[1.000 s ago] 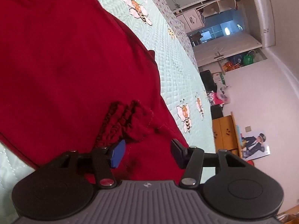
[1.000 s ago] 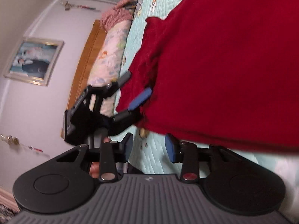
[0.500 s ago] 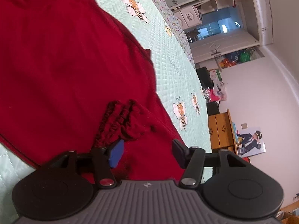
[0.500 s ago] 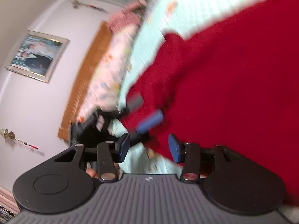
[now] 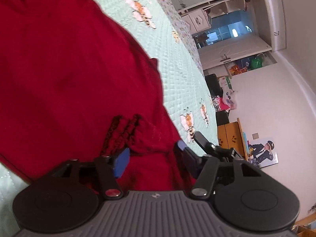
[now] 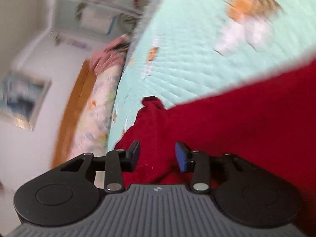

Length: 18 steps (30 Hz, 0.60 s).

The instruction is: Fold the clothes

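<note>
Both jaws apart over red garment (image 5: 69, 69)

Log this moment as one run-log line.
phase: mid-fold | garment: red, on quilt | left gripper: opening over bunched cloth | right gripper: closing, cloth between pads

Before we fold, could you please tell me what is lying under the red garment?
The red garment lies on a mint quilted bedspread printed with bees. Whatever lies directly beneath the red cloth is covered, so it cannot be seen.
</note>
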Available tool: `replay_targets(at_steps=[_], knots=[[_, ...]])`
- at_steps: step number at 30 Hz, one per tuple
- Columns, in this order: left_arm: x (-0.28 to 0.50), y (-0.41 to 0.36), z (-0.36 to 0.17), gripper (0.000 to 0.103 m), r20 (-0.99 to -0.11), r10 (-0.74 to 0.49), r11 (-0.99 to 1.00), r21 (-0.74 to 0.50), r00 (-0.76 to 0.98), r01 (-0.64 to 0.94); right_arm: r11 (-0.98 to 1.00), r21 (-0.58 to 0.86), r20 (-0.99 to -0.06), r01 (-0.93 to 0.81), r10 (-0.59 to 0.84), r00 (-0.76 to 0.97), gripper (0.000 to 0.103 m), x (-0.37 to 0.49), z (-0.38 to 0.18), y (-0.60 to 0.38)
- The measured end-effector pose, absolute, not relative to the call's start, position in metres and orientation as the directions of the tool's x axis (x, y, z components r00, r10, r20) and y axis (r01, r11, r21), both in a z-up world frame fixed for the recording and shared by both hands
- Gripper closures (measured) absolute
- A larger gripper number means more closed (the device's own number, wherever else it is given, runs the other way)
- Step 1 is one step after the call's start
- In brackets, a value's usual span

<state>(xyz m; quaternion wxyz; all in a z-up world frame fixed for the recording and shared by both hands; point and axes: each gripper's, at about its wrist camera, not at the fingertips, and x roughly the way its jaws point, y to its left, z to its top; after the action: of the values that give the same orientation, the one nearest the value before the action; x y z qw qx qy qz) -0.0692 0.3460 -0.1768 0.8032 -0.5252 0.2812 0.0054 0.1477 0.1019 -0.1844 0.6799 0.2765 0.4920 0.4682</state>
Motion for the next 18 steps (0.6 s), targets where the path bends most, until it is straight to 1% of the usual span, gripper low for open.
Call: replay_targets(at_steps=[3,4,5,6,7,9,10,11,12,14,15,16,17,18], knots=[[-0.056,0.343,-0.176,0.031,-0.483,-0.271,0.503,-0.809,0.833,-0.305,0.402,0.794,-0.432,-0.457,0.901,0.042,0.06,0.16,-0.178,0.125],[-0.055,0.345,-0.181,0.034,-0.483,-0.27,0.495,-0.811,0.833,-0.31,0.404,0.779,-0.444,-0.48,0.895,0.034,0.06,0.166,-0.18,0.133],[-0.057,0.347,-0.185,0.04,-0.479,-0.264,0.479,-0.818,0.837,-0.317,0.453,0.742,-0.496,-0.494,0.867,0.049,0.064,0.173,-0.187,0.14],[-0.06,0.349,-0.188,0.046,-0.476,-0.259,0.47,-0.822,0.84,-0.321,0.511,0.696,-0.557,-0.505,0.828,0.07,0.101,0.18,-0.195,0.147],[-0.061,0.35,-0.189,0.049,-0.48,-0.258,0.476,-0.819,0.838,-0.322,0.545,0.672,-0.574,-0.502,0.811,0.112,0.103,0.187,-0.198,0.143],[-0.065,0.353,-0.192,0.065,-0.49,-0.254,0.482,-0.812,0.834,-0.33,0.586,0.656,-0.572,-0.475,0.797,0.192,0.103,0.197,-0.199,0.131],[-0.068,0.355,-0.194,0.068,-0.49,-0.253,0.47,-0.816,0.834,-0.337,0.598,0.654,-0.571,-0.463,0.792,0.216,0.103,0.197,-0.197,0.127],[-0.07,0.357,-0.195,0.068,-0.486,-0.256,0.457,-0.823,0.836,-0.339,0.604,0.647,-0.569,-0.465,0.789,0.232,0.096,0.194,-0.194,0.125],[-0.07,0.357,-0.196,0.068,-0.483,-0.26,0.456,-0.825,0.836,-0.335,0.59,0.654,-0.552,-0.474,0.8,0.234,0.095,0.189,-0.19,0.124],[-0.07,0.357,-0.195,0.068,-0.485,-0.262,0.467,-0.821,0.835,-0.33,0.498,0.704,-0.477,-0.506,0.86,0.183,0.094,0.178,-0.184,0.126],[-0.07,0.357,-0.194,0.068,-0.486,-0.26,0.468,-0.819,0.834,-0.331,0.474,0.709,-0.468,-0.523,0.87,0.154,0.093,0.174,-0.184,0.13],[-0.07,0.357,-0.195,0.068,-0.485,-0.26,0.462,-0.822,0.835,-0.333,0.457,0.709,-0.468,-0.538,0.875,0.126,0.089,0.172,-0.185,0.135],[-0.071,0.358,-0.195,0.068,-0.484,-0.26,0.456,-0.824,0.836,-0.335,0.475,0.696,-0.503,-0.538,0.858,0.107,0.083,0.173,-0.19,0.141],[-0.071,0.358,-0.195,0.068,-0.483,-0.26,0.45,-0.827,0.836,-0.338,0.523,0.675,-0.551,-0.52,0.827,0.117,0.101,0.177,-0.199,0.143]])
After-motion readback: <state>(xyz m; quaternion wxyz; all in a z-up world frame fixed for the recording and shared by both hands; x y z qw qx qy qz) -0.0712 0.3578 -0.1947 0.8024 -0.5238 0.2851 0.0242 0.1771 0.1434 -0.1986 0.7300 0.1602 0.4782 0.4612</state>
